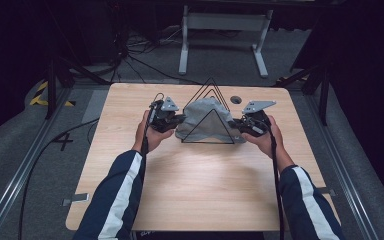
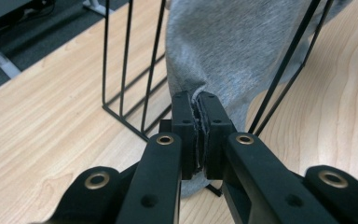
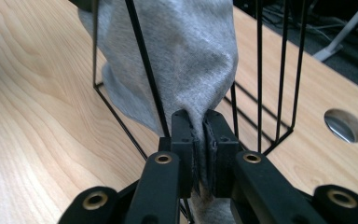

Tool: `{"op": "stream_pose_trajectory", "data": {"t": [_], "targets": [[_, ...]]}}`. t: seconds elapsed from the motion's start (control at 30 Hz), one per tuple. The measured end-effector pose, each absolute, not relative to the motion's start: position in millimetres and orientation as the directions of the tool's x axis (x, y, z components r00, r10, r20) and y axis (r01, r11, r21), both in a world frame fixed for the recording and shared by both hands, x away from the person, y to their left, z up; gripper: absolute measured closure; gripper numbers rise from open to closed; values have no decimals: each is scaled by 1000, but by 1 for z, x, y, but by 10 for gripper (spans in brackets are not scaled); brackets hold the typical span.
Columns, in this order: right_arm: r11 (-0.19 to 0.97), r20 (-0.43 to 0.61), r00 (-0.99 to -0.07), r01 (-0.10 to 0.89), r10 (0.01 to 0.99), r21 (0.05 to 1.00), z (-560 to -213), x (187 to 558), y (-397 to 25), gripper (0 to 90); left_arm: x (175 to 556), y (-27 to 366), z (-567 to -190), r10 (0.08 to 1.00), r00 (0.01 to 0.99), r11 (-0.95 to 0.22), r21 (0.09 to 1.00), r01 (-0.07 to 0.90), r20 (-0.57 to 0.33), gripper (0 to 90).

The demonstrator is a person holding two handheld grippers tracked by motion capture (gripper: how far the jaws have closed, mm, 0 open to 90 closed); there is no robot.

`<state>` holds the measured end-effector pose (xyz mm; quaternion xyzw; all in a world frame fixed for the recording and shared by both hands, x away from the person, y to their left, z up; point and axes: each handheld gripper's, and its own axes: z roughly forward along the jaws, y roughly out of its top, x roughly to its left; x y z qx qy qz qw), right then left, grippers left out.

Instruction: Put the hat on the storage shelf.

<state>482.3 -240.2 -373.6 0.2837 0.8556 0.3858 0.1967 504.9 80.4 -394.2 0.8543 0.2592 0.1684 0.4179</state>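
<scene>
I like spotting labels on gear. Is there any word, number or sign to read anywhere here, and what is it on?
"4": a dark numeral on the grey floor, left of the light wooden table.
Yellow and black hazard stripes on the floor farther back: a sign, no words.
Nothing readable on the grey cloth, the black wire rack or the grippers.

The wire rack (image 1: 209, 112) stands on the surface (image 1: 190, 175), toward its far edge. The cloth (image 1: 203, 119) is draped over the rack. The left claw (image 1: 180, 119) is at the rack's left end, the right claw (image 1: 235, 123) at its right end, and the round hole (image 1: 236, 99) is behind the rack's right end.
</scene>
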Motion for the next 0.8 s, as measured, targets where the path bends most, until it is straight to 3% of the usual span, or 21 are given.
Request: {"op": "stream_pose_trajectory", "data": {"t": [0.43,0.8], "targets": [[513,-79,-748,370,659,775,-392,488,-241,839,507,77,-410,580,813,-524,788,324,51,866],[528,-121,-733,355,669,772,-378,481,-245,807,498,89,-397,581,809,-534,792,296,89,863]]}}
